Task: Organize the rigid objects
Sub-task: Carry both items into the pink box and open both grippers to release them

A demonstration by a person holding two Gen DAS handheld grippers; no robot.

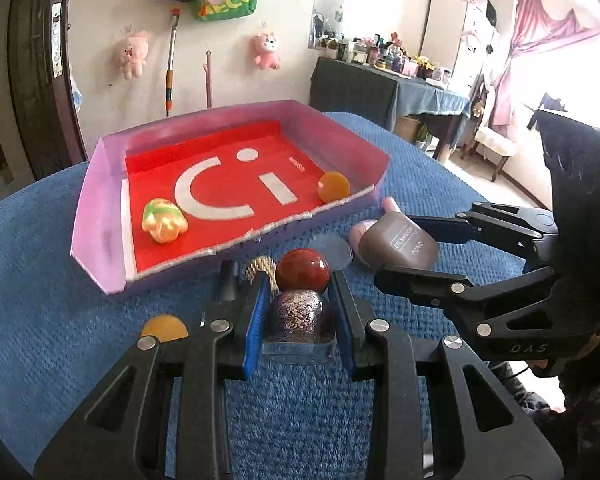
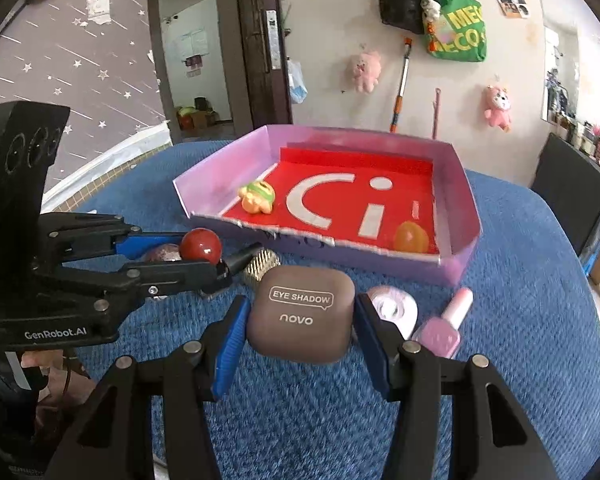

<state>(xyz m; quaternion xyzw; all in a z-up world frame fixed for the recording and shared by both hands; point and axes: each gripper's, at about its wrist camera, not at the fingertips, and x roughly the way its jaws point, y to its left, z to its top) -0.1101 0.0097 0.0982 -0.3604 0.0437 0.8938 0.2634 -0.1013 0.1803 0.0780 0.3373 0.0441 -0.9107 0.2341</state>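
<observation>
Tray (image 2: 460,200) holds two items; four lie outside.

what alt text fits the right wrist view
The right tool grips a brown Novo eye shadow case above a blue cloth. Behind it, a pink tray holds a yellow-green toy and an orange ball.

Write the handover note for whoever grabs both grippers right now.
Left gripper: shut on the glitter bottle, red ball cap toward the tray.
Right gripper: shut on the brown eye shadow case, lifted just short of the tray.
Done: green-and-yellow toy and orange ball lie in the pink tray.
Left: drop both held items in, then the pink nail polish, lilac round case, gold brush and amber disc on the blue cloth.
</observation>
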